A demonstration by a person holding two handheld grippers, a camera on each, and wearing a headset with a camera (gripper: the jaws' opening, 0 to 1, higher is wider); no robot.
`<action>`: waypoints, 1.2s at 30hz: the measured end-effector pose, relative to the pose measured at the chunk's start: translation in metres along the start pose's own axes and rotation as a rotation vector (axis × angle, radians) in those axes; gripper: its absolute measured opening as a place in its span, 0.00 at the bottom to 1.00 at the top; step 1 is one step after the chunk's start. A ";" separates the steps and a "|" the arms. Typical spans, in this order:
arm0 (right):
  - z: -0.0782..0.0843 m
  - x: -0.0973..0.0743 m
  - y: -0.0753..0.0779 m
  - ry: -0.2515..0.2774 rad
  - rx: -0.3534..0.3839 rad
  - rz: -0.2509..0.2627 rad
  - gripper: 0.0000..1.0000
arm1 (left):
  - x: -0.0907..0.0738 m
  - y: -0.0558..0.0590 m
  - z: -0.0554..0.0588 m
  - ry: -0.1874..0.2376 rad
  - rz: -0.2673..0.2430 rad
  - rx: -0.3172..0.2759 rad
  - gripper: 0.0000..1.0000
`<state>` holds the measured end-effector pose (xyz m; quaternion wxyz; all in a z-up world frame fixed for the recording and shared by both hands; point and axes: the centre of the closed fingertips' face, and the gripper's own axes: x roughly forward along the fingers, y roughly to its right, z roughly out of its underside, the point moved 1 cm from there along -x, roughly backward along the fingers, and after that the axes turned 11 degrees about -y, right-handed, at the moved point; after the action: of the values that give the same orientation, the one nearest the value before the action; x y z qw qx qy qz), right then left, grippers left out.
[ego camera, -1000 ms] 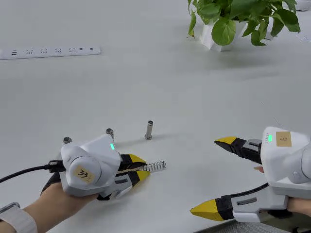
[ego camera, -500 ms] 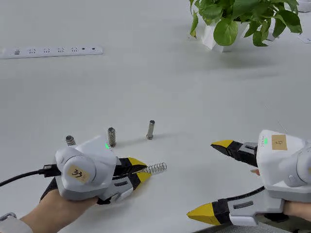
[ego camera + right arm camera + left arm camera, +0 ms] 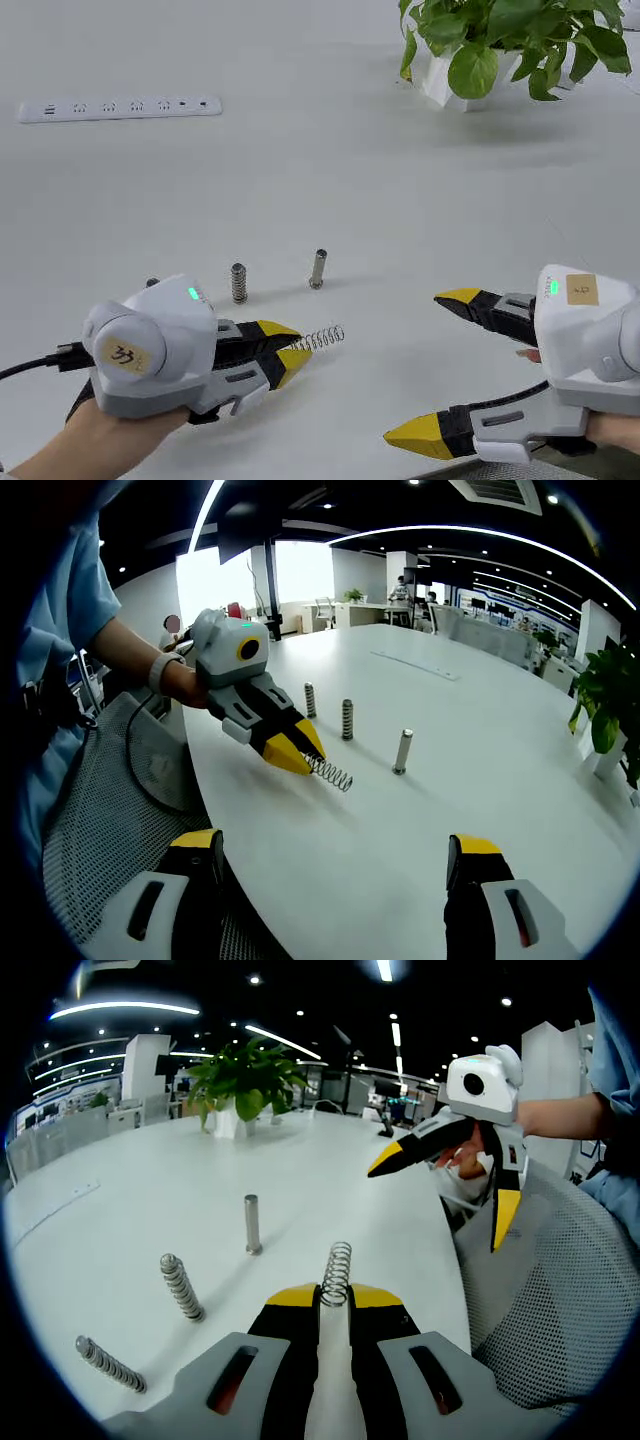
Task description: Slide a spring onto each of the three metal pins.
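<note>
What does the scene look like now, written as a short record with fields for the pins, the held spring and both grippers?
left gripper: jaws shut on a spring, which sticks out past the tips
right gripper: jaws wide open, holding nothing
bare pin: upright on the table, nothing on it
middle pin: upright, coil fitted
far-left pin: coil fitted
left to do: one pin
background: power strip, potted plant
</note>
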<state>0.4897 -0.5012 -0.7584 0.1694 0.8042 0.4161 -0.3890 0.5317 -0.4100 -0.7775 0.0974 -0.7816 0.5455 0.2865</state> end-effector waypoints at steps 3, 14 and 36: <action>-0.005 0.000 -0.001 0.012 -0.003 -0.007 0.92 | -0.006 0.003 -0.005 0.014 0.004 -0.002 0.07; -0.023 0.001 -0.011 0.035 -0.058 -0.037 0.85 | -0.033 0.021 -0.018 0.051 0.064 -0.003 0.07; -0.075 -0.008 -0.048 0.038 -0.249 -0.248 0.47 | -0.087 0.037 -0.026 0.075 0.070 0.056 0.07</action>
<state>0.4847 -0.4318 -0.7015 0.2106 0.7266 0.5604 -0.3370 0.4866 -0.3673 -0.7021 0.0888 -0.7690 0.5838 0.2448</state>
